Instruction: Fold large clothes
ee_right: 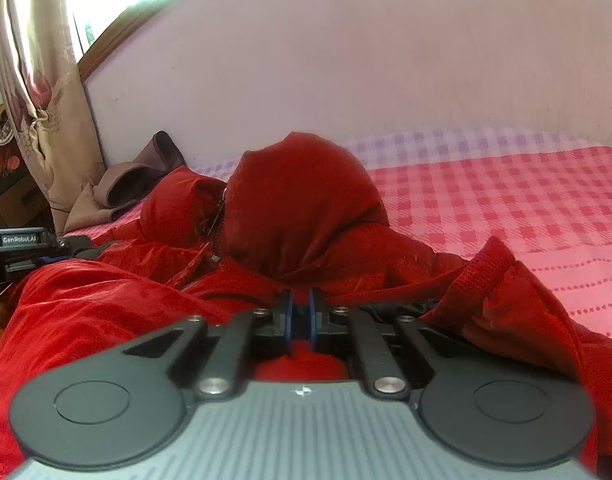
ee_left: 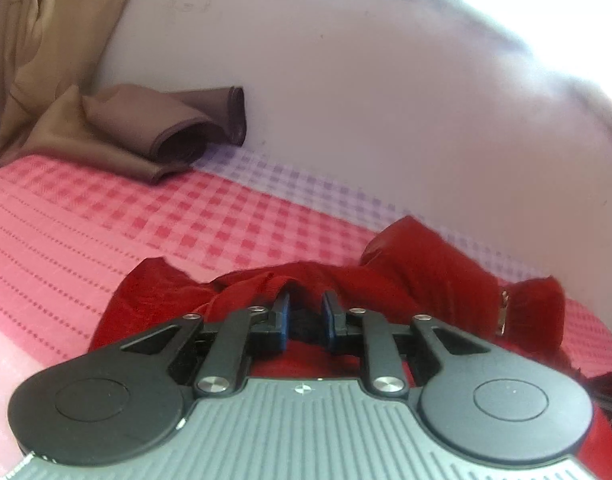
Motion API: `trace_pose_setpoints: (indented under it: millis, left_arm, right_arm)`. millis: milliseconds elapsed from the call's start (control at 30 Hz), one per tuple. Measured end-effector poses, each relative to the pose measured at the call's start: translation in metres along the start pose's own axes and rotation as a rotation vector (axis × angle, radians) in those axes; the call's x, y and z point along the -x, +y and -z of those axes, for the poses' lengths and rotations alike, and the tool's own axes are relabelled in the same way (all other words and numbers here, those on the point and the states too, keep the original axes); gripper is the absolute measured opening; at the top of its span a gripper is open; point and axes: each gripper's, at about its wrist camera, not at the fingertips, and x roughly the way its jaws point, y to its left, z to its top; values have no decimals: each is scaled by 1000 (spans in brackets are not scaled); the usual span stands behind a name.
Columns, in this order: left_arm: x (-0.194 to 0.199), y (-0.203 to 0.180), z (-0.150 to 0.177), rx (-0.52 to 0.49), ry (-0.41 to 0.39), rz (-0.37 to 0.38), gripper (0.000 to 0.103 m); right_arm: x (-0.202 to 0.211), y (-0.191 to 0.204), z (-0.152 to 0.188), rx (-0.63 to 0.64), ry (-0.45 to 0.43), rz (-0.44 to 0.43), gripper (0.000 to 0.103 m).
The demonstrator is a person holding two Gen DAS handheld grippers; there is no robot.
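A red hooded jacket [ee_right: 297,208] lies bunched on a pink checked bed [ee_right: 506,208]; its hood stands up in the middle and a ribbed cuff [ee_right: 482,276] lies at the right. My right gripper [ee_right: 301,300] is shut on a fold of the red jacket just below the hood. In the left wrist view the same red jacket [ee_left: 418,264] lies in front, with its zipper pull [ee_left: 504,308] at the right. My left gripper [ee_left: 306,304] is narrowly closed on the jacket's ribbed edge. The left gripper's body also shows at the left edge of the right wrist view [ee_right: 21,248].
A brown garment [ee_left: 153,132] lies crumpled at the bed's far side against the pale wall [ee_left: 346,80]; it also shows in the right wrist view [ee_right: 137,184]. A beige curtain [ee_right: 37,80] hangs at the left by a bright window.
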Motion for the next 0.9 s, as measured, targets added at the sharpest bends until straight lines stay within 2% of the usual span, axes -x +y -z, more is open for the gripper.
trace_pose_setpoints:
  millis: [200, 367, 467, 667, 833, 900]
  left_arm:
    - [-12, 2, 9, 7, 16, -16, 20]
    - [-19, 12, 11, 54, 35, 13, 20]
    - [-19, 11, 12, 50, 40, 6, 20]
    - [-20, 12, 13, 71, 34, 12, 20]
    - [-16, 2, 13, 10, 27, -16, 18]
    - [-15, 2, 8, -4, 46, 0, 23]
  right_arm:
    - [3, -2, 1, -3, -8, -8, 6]
    - [3, -3, 1, -8, -8, -9, 6]
    - [4, -1, 2, -8, -7, -8, 6]
    - [4, 6, 2, 28, -16, 32, 6]
    - [4, 17, 2, 94, -15, 78, 7]
    - [4, 14, -2, 76, 2, 56, 8]
